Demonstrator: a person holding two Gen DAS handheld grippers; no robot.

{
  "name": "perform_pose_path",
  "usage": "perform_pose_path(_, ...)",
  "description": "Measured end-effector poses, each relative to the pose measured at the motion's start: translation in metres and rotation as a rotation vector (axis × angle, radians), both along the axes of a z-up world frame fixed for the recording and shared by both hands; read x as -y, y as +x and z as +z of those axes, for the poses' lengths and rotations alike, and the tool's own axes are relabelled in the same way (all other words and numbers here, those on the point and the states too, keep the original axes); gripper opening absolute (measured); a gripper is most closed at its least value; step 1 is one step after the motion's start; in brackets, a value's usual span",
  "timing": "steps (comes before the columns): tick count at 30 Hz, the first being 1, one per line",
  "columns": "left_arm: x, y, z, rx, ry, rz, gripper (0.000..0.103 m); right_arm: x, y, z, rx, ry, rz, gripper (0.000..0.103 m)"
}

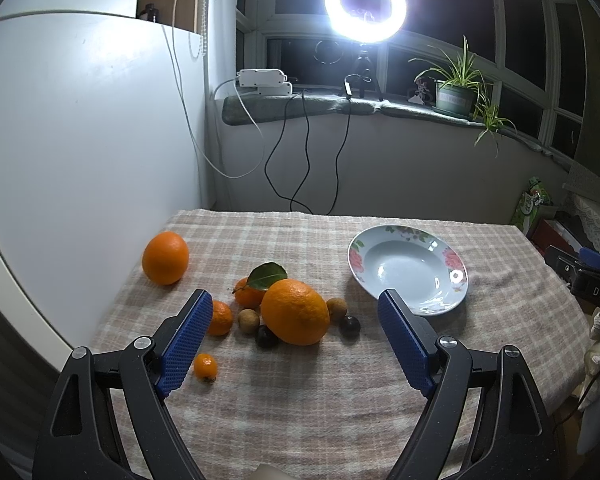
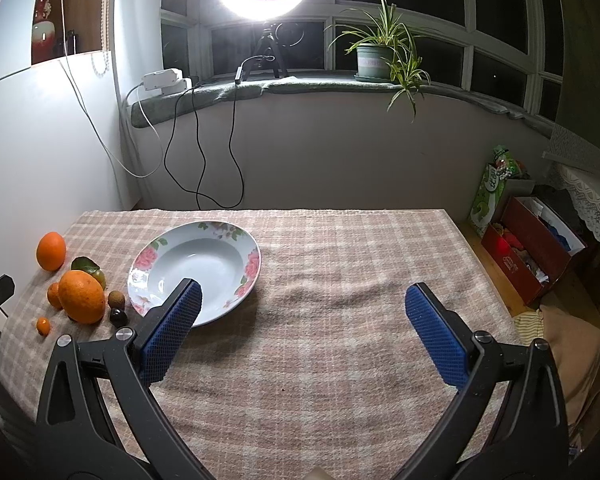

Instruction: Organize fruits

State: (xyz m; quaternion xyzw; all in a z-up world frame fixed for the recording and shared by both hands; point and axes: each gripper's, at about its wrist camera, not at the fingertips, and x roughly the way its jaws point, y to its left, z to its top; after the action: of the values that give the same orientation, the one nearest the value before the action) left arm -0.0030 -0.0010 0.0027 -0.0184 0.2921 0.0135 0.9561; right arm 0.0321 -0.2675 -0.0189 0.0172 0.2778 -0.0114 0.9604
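Note:
A large orange [image 1: 295, 312] lies among small fruits on the checked cloth: a leafy tangerine [image 1: 250, 290], another tangerine [image 1: 220, 317], a kumquat [image 1: 205, 366], two brown longans [image 1: 248, 321] and two dark round fruits [image 1: 267, 336]. A second orange [image 1: 165, 257] lies apart at the far left. An empty flowered plate [image 1: 408, 269] sits to the right, also in the right wrist view [image 2: 196, 264]. My left gripper [image 1: 296, 300] is open, above and in front of the fruit cluster. My right gripper [image 2: 302, 292] is open and empty, right of the plate.
A white panel [image 1: 80, 140] stands along the table's left side. Behind the table are a windowsill with a ring light [image 1: 365, 4], cables and a potted plant [image 2: 374, 60]. Boxes and bags [image 2: 532, 240] sit on the floor to the right.

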Motion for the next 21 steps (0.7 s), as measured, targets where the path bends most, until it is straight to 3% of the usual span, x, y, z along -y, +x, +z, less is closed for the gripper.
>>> perform_pose_path(21,-0.0005,-0.0003,-0.0001,0.000,-0.002,0.001,0.085,-0.0040,-0.0003,-0.0047,-0.009,-0.001,0.010,0.103)
